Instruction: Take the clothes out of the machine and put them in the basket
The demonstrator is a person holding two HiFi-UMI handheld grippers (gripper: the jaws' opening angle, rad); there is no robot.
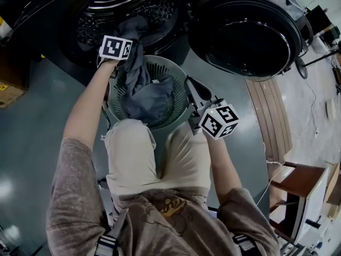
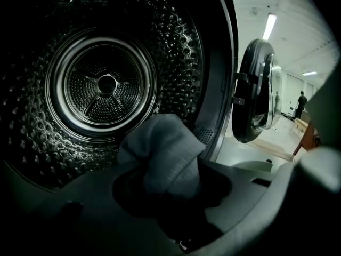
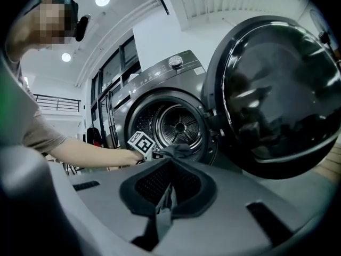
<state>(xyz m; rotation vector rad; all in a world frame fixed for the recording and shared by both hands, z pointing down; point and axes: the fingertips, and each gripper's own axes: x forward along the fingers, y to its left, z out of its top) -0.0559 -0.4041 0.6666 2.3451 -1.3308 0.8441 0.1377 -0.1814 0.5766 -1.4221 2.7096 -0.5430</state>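
Observation:
The dark front-loading machine's drum [image 1: 125, 7] stands open, its round door [image 1: 245, 33] swung out to the right. My left gripper [image 1: 129, 36] is at the drum's mouth, shut on a grey garment [image 1: 136, 63] that hangs down into the pale green basket [image 1: 178, 74]. In the left gripper view the garment [image 2: 168, 143] bunches between the jaws of the left gripper [image 2: 165, 161], with the bare steel drum [image 2: 106, 84] behind. More grey clothes [image 1: 152, 103] lie in the basket. My right gripper [image 1: 190, 85] is at the basket's right rim, jaws closed on a thin grey edge [image 3: 165, 201].
The open door [image 3: 277, 89] takes up the space right of the basket. The person's knees [image 1: 130, 143] are just behind the basket. A cardboard box [image 1: 10, 87] sits at the left, and wooden furniture [image 1: 298, 185] and floor cables at the right.

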